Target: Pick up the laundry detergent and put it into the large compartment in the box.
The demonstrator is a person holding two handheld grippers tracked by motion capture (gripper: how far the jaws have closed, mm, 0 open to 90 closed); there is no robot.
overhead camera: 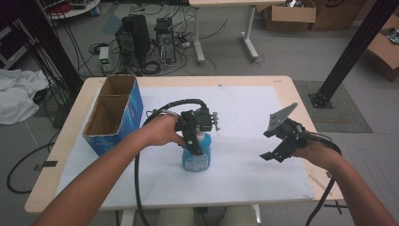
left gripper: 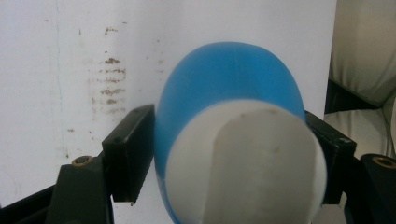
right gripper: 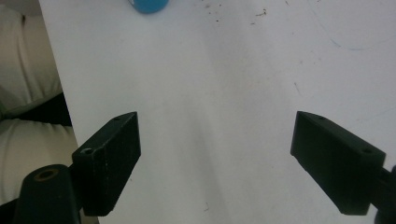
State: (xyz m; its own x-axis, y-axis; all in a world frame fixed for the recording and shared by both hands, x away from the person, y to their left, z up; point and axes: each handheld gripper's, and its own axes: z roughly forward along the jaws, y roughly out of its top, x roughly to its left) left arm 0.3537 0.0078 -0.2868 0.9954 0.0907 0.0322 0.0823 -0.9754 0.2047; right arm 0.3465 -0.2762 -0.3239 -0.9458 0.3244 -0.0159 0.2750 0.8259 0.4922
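A blue plastic bottle (overhead camera: 195,159) with a white cap stands upright on the white sheet, near the table's middle. My left gripper (overhead camera: 195,147) reaches over it from the left, and in the left gripper view its jaws sit against both sides of the bottle (left gripper: 229,79), just under the cap. My left gripper (left gripper: 229,144) is shut on the bottle. My right gripper (overhead camera: 266,145) hovers to the right of the bottle, well apart from it. Its jaws stand wide open over bare sheet in the right gripper view (right gripper: 215,144). The bottle's base (right gripper: 148,5) peeks in at the top edge there.
An open-topped blue cardboard box (overhead camera: 113,113) with two compartments stands at the table's left. A white sheet (overhead camera: 244,179) covers most of the wooden table (overhead camera: 301,101). Computer towers and cables lie on the floor beyond the far edge.
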